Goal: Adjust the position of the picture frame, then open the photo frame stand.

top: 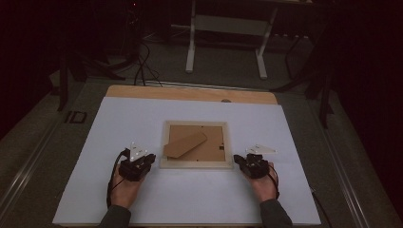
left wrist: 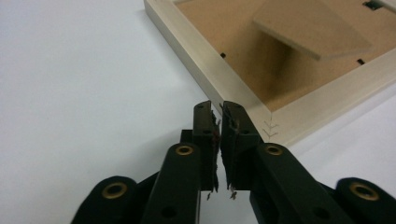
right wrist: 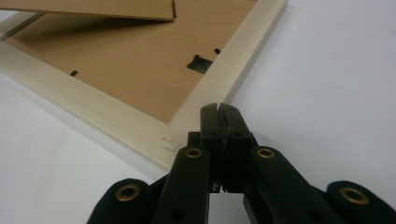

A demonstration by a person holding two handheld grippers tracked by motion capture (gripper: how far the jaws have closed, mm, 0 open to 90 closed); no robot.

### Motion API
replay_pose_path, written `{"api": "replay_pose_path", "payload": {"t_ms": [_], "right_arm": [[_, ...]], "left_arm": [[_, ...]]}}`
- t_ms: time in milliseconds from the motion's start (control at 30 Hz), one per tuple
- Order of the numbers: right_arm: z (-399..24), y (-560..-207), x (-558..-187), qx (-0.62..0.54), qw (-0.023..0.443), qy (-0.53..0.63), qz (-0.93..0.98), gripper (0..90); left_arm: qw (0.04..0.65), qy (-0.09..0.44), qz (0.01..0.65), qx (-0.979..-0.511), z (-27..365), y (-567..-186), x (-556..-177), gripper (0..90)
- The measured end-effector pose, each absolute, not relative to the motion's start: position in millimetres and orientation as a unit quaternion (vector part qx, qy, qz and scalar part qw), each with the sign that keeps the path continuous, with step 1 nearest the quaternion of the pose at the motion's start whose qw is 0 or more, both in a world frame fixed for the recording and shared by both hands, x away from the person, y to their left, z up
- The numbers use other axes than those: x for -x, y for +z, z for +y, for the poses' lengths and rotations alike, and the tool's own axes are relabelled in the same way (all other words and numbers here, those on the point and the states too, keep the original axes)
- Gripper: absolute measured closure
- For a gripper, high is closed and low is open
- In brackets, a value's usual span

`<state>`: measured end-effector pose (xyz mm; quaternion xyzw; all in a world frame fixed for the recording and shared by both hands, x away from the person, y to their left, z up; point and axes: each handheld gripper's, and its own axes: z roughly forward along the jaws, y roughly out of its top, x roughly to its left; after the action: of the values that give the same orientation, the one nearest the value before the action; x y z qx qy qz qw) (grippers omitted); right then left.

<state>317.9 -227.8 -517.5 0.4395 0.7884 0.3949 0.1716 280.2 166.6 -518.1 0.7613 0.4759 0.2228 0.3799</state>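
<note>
so there's a picture frame (top: pixel 196 164) lying face down in the middle of the high view, on the white sheet (top: pixel 142 199) that covers the bench (top: pixel 190 93). pale wood border, brown backing board (top: pixel 216 137) showing, and the fold-out easel stand (top: pixel 185 144) sits angled across the left half of the back, lifted a bit off the board in the left gripper view (left wrist: pixel 310 28). left gripper (top: pixel 148 161) is at the lower left corner of the frame, right gripper (top: pixel 238 160) at the lower right corner, each held in a hand (top: pixel 124 187) coming up from the bottom edge, other hand (top: pixel 265 185) mirrored. in the left gripper view the jaws of the left gripper (left wrist: pixel 217 109) are nearly together with just a thin slit between them, nothing in there, tips just beside the frame's corner (left wrist: pixel 275 123). in the right gripper view the right gripper (right wrist: pixel 219 108) has its jaws pressed together, empty, tips up against the frame's outer edge (right wrist: pixel 201 105) near the corner, can't tell if actually touching. small black turn clips (right wrist: pixel 200 63) sit along the inner edge of the backing.
</note>
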Motion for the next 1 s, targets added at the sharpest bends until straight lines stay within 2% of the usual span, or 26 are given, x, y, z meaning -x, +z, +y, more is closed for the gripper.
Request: {"api": "replay_pose_path", "payload": {"t_ms": [200,433,667,1000], "right_arm": [[-225,-512,-316,-0.427,0.168,0.404,0.791,79.5],[-221,-513,-316,-0.419,0.162,0.404,0.797,70.0],[-222,-511,-314,-0.414,0.153,0.409,0.799,65.7],[-224,-505,-314,-0.41,0.151,0.417,0.797,63.6]], "left_arm": [[0.391,0.234,0.469,-0.757,169,-512,-277,76.8],[0.417,0.205,0.473,-0.748,173,-508,-276,65.9],[0.42,0.185,0.48,-0.748,174,-506,-277,57.6],[0.432,0.174,0.46,-0.756,168,-492,-278,59.4]]}}
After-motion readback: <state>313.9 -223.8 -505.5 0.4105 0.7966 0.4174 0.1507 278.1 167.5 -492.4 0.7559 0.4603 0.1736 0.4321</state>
